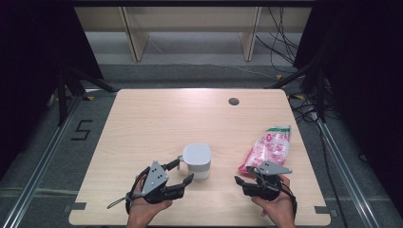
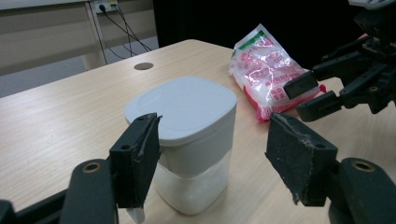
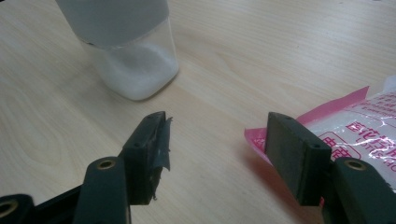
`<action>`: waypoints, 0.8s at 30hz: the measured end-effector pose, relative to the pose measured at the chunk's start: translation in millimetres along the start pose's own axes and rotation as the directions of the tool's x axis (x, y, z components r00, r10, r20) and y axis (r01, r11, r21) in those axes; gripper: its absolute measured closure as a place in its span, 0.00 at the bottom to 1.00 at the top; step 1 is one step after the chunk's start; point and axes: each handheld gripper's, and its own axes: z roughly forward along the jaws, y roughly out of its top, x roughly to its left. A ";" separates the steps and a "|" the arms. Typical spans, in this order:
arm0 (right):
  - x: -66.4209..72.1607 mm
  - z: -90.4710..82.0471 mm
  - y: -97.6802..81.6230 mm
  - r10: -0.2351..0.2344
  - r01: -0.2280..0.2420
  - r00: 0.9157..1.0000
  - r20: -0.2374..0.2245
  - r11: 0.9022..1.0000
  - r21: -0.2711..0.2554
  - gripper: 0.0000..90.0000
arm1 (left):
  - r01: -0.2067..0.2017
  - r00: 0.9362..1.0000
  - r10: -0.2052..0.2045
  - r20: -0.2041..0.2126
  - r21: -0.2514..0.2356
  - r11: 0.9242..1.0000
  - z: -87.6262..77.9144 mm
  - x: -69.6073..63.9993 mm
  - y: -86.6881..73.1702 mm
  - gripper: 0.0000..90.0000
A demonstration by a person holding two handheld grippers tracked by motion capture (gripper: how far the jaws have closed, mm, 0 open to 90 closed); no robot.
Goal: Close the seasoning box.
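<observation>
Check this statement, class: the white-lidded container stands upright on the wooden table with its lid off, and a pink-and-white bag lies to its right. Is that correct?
Not quite. The container has its white lid on, seated flat over the top, as the left gripper view shows. The rest holds: it stands upright on the wooden table, and the pink-and-white bag lies to its right.

Even overhead light, dark surroundings, soft focus

Lab recording bay, black curtains, aluminium rails, floor cables
</observation>
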 end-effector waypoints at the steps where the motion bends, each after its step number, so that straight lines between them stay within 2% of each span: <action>1: 0.6 -0.6 0.2 0.012 -0.012 1.000 -0.015 1.000 -0.005 0.45 | 0.009 1.000 -0.009 -0.001 -0.001 1.000 -0.5 -1.2 -0.7 0.36; 2: 1.9 0.9 0.0 0.033 -0.034 0.999 -0.040 0.999 -0.003 0.45 | 0.014 1.000 -0.014 0.002 -0.009 1.000 -0.6 -1.8 -1.5 0.36; 3: 1.8 0.3 -0.1 0.032 -0.031 0.999 -0.040 0.999 0.005 0.45 | 0.019 1.000 -0.019 0.002 -0.014 1.000 -0.8 -3.2 -2.6 0.36; 4: 2.4 1.4 -0.5 0.022 -0.022 1.000 -0.022 1.000 -0.012 0.45 | 0.014 1.000 -0.014 0.004 -0.009 1.000 -1.2 -3.8 -3.2 0.35; 5: 2.3 1.7 -0.6 0.024 -0.024 0.999 -0.031 1.000 -0.011 0.45 | 0.007 1.000 -0.007 0.001 -0.004 1.000 -1.9 -5.0 -3.8 0.35; 7: 3.5 0.4 -0.5 0.013 -0.013 1.000 -0.019 1.000 0.006 0.45 | 0.023 1.000 -0.023 -0.007 -0.015 1.000 -1.8 -7.9 -6.2 0.35; 8: 4.0 0.5 -0.3 0.017 -0.017 0.999 -0.031 1.000 0.004 0.45 | 0.019 1.000 -0.019 -0.002 -0.010 1.000 -2.0 -8.9 -6.9 0.35; 9: 3.0 0.6 -0.4 0.005 -0.005 1.000 -0.019 1.000 0.006 0.45 | 0.024 1.000 -0.024 0.001 -0.010 1.000 -1.6 -10.4 -7.6 0.35; 10: 3.3 1.7 -0.5 0.012 -0.012 1.000 -0.023 1.000 -0.004 0.45 | 0.031 0.999 -0.031 0.008 -0.016 0.999 -0.4 -11.4 -8.4 0.35; 11: 3.5 0.6 -0.6 0.020 -0.020 1.000 -0.020 1.000 -0.007 0.45 | 0.021 1.000 -0.021 -0.005 -0.004 1.000 -1.2 -12.4 -8.5 0.35; 12: 3.7 1.2 -0.7 0.025 -0.025 0.999 -0.028 1.000 -0.005 0.45 | -0.001 1.000 0.001 0.006 -0.002 1.000 -1.0 -12.2 -8.8 0.34; 13: 4.4 0.1 -0.8 0.032 -0.032 0.999 -0.035 0.999 0.001 0.45 | 0.023 1.000 -0.023 0.006 0.000 1.000 -0.6 -14.6 -10.2 0.34; 14: 4.3 0.0 -0.7 0.029 -0.030 0.999 -0.040 1.000 -0.005 0.45 | 0.020 1.000 -0.020 0.010 -0.003 1.000 0.3 -14.7 -10.9 0.34; 15: 4.5 -0.4 -0.8 0.030 -0.030 0.999 -0.041 1.000 -0.006 0.45 | -0.010 1.000 0.010 0.009 0.001 1.000 1.0 -13.9 -11.8 0.34; 18: 4.7 0.2 -1.5 0.027 -0.027 0.999 -0.033 1.000 0.005 0.45 | 0.004 1.000 -0.004 0.012 0.011 1.000 2.9 -17.9 -15.4 0.34; 19: 4.2 -1.0 -1.6 0.020 -0.020 0.999 -0.025 1.000 -0.001 0.45 | -0.013 1.000 0.013 0.020 0.001 1.000 4.7 -18.2 -16.5 0.34; 20: 4.3 -1.1 -1.8 0.019 -0.019 1.000 -0.025 1.000 0.001 0.45 | -0.014 1.000 0.014 0.012 0.016 1.000 4.7 -20.2 -17.2 0.34; 21: 6.1 -0.8 -2.0 0.037 -0.038 0.998 -0.045 0.999 -0.013 0.45 | 0.005 1.000 -0.005 0.010 0.009 1.000 6.3 -23.0 -18.7 0.34; 22: 6.9 -0.5 -2.3 0.038 -0.038 0.999 -0.032 0.999 -0.013 0.45 | -0.013 1.000 0.013 0.002 0.010 1.000 6.9 -24.4 -19.3 0.35; 23: 5.6 -0.9 -2.2 0.019 -0.019 0.999 -0.035 1.000 -0.013 0.45 | -0.025 1.000 0.025 0.003 0.010 1.000 7.8 -26.5 -20.3 0.35; 24: 8.4 -1.2 -2.7 0.058 -0.058 0.997 -0.051 0.998 -0.007 0.45 | -0.053 0.998 0.053 0.019 0.015 0.998 8.0 -27.3 -20.7 0.34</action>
